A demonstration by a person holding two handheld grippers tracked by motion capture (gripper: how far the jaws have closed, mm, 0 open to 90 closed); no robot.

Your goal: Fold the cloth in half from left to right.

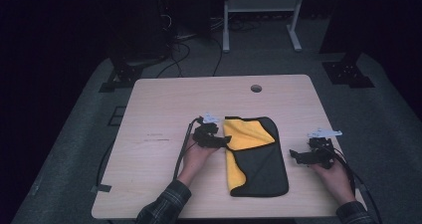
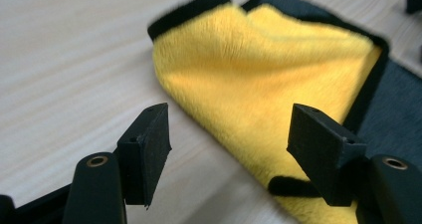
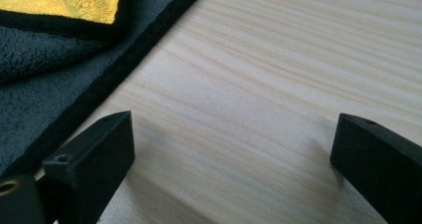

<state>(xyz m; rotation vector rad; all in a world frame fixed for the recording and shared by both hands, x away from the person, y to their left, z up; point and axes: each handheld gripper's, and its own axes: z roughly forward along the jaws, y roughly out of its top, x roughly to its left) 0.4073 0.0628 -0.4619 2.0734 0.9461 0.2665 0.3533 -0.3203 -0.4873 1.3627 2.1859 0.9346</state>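
Note:
A cloth (image 1: 259, 159), yellow on one face and dark grey on the other with black edging, lies partly folded at the table's middle, yellow flap (image 1: 246, 134) turned over the grey. My left gripper (image 1: 226, 140) is open at the cloth's left edge; in the left gripper view its jaws straddle the yellow fold (image 2: 249, 79) low over the wood. To the right of the cloth my right gripper (image 1: 294, 156) is open above bare wood, and its own view shows the grey cloth edge (image 3: 74, 79) just left of its jaws.
The light wooden table (image 1: 164, 104) has a round cable hole (image 1: 256, 88) near its far edge. Cables trail from both grippers off the near side. A white frame (image 1: 261, 7) and dark stands are on the floor beyond.

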